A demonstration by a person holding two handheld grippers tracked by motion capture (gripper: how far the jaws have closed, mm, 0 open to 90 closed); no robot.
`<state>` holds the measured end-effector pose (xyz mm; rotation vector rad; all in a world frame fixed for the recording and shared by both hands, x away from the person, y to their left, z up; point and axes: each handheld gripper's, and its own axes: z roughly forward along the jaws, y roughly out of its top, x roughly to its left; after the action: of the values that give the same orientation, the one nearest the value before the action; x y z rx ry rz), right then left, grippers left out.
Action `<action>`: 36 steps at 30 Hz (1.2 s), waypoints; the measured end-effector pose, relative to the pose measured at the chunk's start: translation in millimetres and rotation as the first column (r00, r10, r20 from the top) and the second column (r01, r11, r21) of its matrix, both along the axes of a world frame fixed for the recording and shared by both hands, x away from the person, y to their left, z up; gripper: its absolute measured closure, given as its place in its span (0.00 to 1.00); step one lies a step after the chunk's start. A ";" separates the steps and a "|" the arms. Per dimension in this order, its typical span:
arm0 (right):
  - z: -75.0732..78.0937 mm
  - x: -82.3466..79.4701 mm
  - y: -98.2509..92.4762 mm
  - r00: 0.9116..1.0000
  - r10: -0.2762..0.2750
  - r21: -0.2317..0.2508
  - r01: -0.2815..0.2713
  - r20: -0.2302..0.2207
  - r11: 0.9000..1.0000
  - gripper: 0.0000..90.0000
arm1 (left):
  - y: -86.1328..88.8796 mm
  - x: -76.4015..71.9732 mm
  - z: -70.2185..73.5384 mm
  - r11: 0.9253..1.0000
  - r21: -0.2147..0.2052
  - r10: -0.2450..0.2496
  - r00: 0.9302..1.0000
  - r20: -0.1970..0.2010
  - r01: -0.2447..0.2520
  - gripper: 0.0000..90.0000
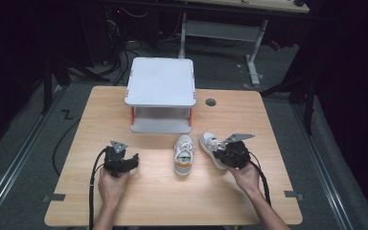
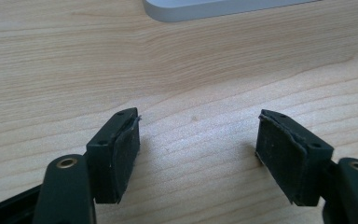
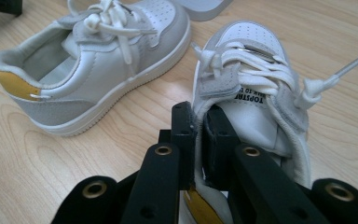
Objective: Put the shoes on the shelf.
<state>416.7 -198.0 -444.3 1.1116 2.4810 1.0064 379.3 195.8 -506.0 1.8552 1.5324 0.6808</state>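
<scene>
Two small white and grey sneakers with yellow heel tabs lie on the wooden table. The left sneaker [image 1: 184,154] [image 3: 98,70] rests free in the middle, toe pointing away. My right gripper [image 1: 232,154] [image 3: 199,140] is shut on the heel collar of the right sneaker [image 1: 212,146] [image 3: 256,88], one jaw inside the shoe and one outside. My left gripper [image 1: 124,162] [image 2: 198,149] stands open over bare wood at the left, nothing between its pads [image 2: 121,158].
A white two-level shelf stand [image 1: 161,91] with orange posts sits at the back centre of the table [image 1: 139,201]; its lower edge [image 2: 223,9] shows ahead of the left gripper. A round cable hole [image 1: 211,102] lies to its right.
</scene>
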 end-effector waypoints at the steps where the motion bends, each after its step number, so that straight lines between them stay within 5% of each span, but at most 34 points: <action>1: -0.8 -0.1 3.1 1.000 0.001 -0.007 -0.001 0.002 1.000 0.94 | 0.0 0.0 0.0 1.000 0.000 0.000 1.000 0.000 0.000 0.34; 12: -3.1 1.4 32.6 1.000 -0.007 -0.070 0.007 -0.009 0.998 0.92 | 0.2 0.1 0.0 1.000 -0.001 -0.001 1.000 0.000 0.001 0.34; 26: -6.2 -0.2 50.9 0.993 0.069 0.026 -0.067 -0.097 0.997 0.68 | 0.0 0.0 0.0 1.000 0.001 -0.001 1.000 0.000 0.001 0.34; 36: 1.8 -13.7 29.4 0.997 0.060 0.094 -0.056 -0.040 0.994 0.59 | -0.5 -0.4 -0.1 1.000 0.000 0.006 1.000 0.001 -0.006 0.34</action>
<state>403.0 -168.6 -442.6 1.1052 2.5372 1.1362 378.9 195.3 -506.1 1.8511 1.5375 0.6842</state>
